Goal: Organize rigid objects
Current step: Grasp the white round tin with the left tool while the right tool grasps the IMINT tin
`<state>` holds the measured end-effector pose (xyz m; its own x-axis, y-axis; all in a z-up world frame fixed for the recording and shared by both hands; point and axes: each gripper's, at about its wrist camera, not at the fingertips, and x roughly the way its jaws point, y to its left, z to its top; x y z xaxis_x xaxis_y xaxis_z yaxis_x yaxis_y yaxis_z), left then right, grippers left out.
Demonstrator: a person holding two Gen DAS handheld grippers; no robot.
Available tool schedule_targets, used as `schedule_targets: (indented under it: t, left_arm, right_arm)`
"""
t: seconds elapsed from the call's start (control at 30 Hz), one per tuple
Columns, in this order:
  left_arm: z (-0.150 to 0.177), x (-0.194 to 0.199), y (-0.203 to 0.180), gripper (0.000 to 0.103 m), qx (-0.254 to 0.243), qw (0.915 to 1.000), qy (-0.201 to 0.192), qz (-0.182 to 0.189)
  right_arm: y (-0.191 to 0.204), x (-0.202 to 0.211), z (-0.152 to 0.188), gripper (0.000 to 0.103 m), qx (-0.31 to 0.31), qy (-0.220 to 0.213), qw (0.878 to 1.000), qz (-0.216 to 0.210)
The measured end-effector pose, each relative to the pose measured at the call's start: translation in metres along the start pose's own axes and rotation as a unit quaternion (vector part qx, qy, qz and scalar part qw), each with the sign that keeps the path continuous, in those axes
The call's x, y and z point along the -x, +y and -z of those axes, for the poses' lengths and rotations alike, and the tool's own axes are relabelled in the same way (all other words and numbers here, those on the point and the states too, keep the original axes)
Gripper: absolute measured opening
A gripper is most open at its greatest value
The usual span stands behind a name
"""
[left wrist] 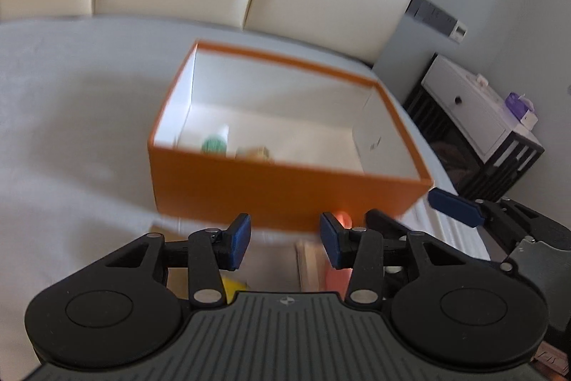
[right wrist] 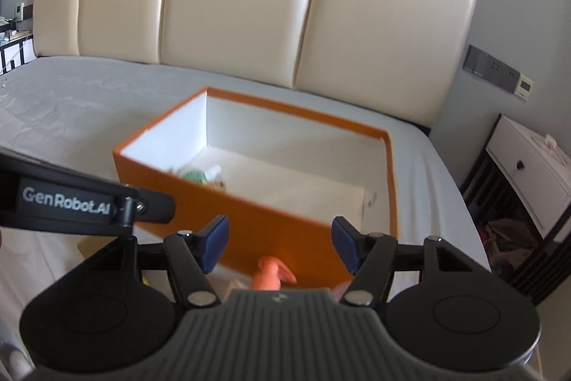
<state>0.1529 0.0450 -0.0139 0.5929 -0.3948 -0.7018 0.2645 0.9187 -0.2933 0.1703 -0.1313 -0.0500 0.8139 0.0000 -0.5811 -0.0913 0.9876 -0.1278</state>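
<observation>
The orange box (right wrist: 271, 227) sits open on the bed (left wrist: 71, 116), small things in its near-left corner, the rest bare. A pink toy (right wrist: 272, 274) lies against its near wall. My left hand-held gripper (left wrist: 284, 240) and right hand-held gripper (right wrist: 279, 243) gape empty.

Whole orange box (left wrist: 285, 195) is smeared with motion blur, edges soft. Inside its near-left corner there's a green thing (left wrist: 214, 144) and a tan thing (left wrist: 257, 152), both too blurry and half hidden behind the box's front wall to identify. In front of the box, an orange-pink object (right wrist: 273, 275) is mostly covered by the right gripper's body, and something yellow (left wrist: 233, 286) peeks out under the left one.
</observation>
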Motion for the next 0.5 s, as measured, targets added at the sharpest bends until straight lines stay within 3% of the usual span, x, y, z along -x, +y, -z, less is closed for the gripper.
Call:
schedule_targets:
  t: [0.37,0.5]
  left_arm:
    - [0.054,-0.016,0.006,0.05,0.048,0.9914,0.12,0.018]
    - [0.066,-0.021,0.012,0.05,0.074,0.985,0.154,0.024]
  right_arm:
    - [-0.02,0.008,0.068,0.063,-0.045,0.071,0.996,-0.004]
    - [-0.026,0.004,0.089,0.056,-0.069,0.1,0.993,-0.012]
